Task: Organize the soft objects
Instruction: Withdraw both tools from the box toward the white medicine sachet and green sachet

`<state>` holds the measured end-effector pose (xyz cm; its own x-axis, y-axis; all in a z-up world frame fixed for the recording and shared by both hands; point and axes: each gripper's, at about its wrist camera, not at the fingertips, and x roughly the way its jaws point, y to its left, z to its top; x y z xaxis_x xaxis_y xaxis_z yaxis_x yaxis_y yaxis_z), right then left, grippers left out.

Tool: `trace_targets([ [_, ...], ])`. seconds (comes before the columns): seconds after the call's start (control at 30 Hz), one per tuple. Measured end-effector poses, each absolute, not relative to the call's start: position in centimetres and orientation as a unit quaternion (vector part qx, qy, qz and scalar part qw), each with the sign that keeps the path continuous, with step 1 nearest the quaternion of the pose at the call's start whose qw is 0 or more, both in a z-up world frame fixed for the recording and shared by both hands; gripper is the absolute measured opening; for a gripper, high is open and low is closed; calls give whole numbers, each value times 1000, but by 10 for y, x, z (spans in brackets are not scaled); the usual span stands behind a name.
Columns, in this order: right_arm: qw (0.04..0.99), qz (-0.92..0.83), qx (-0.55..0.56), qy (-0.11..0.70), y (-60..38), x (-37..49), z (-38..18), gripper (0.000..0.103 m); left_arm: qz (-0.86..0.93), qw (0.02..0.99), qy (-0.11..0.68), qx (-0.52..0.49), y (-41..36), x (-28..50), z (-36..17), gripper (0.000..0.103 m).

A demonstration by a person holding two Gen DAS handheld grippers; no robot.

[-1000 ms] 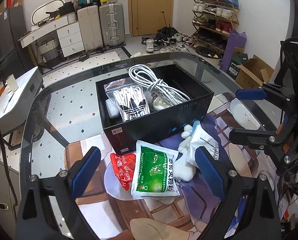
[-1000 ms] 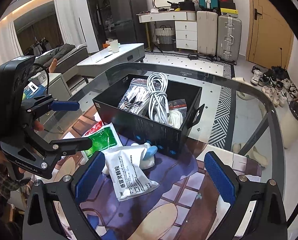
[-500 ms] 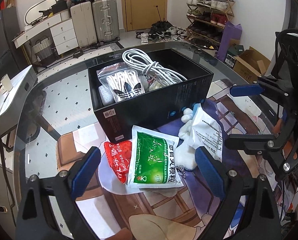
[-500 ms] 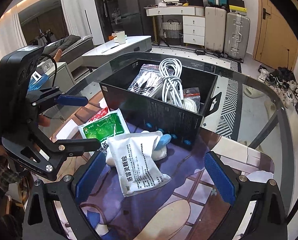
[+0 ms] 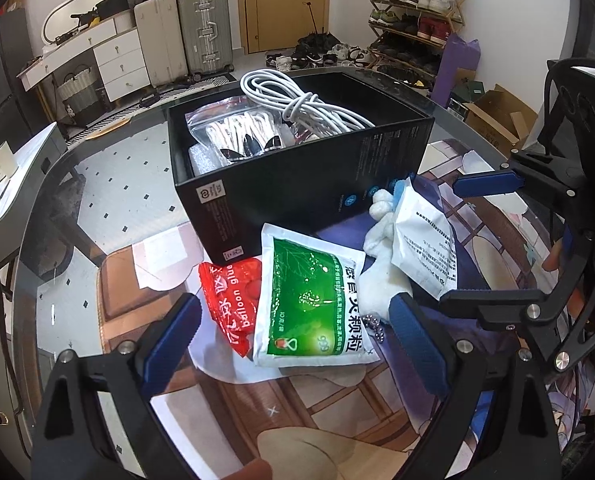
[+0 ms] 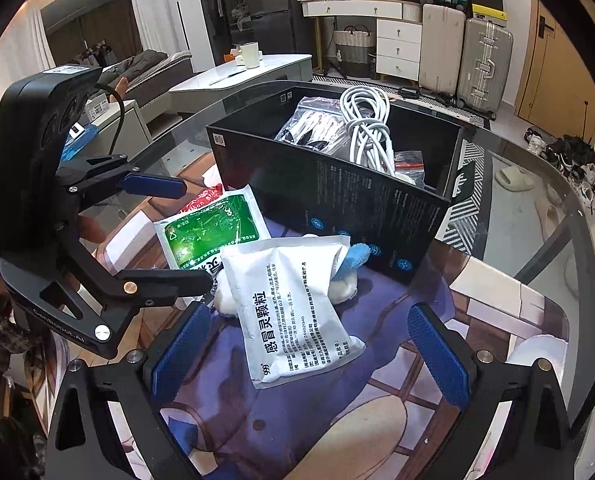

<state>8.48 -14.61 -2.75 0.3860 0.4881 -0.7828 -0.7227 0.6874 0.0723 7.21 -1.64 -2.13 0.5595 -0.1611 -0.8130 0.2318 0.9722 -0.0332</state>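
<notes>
A green-and-white pouch [image 5: 311, 300] lies on the mat before a black box [image 5: 297, 184], partly over a red packet [image 5: 229, 300]. A white pouch [image 5: 421, 236] rests on a white plush toy [image 5: 381, 276]. The box holds a white cable [image 5: 297, 104] and a bagged item [image 5: 237, 136]. My left gripper [image 5: 293, 348] is open, its fingers either side of the green pouch's near end. My right gripper [image 6: 309, 352] is open, straddling the white pouch [image 6: 293, 304]. The green pouch [image 6: 209, 232] and box [image 6: 337, 200] also show in the right wrist view.
The things lie on a printed mat [image 5: 337, 420] on a round glass table [image 5: 109, 184]. Each gripper shows in the other's view: the right one [image 5: 537, 248], the left one [image 6: 97, 220]. Suitcases [image 5: 181, 32] and a shoe rack [image 5: 413, 12] stand behind.
Both grippers have moved forward and down toward the pouches, which now look larger and lie between the open fingers. Nothing has been grasped.
</notes>
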Motion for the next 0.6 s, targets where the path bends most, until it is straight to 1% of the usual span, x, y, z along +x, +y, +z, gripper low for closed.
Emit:
trace_targets([
  [0.43,816,362,-137,430,-137,96,-41,101,-127,884,450,22,-11,75,-30,95],
  [0.6,812,367,-134,433,-137,98,-42,95,-130,885,447,17,-7,76,-30,95],
])
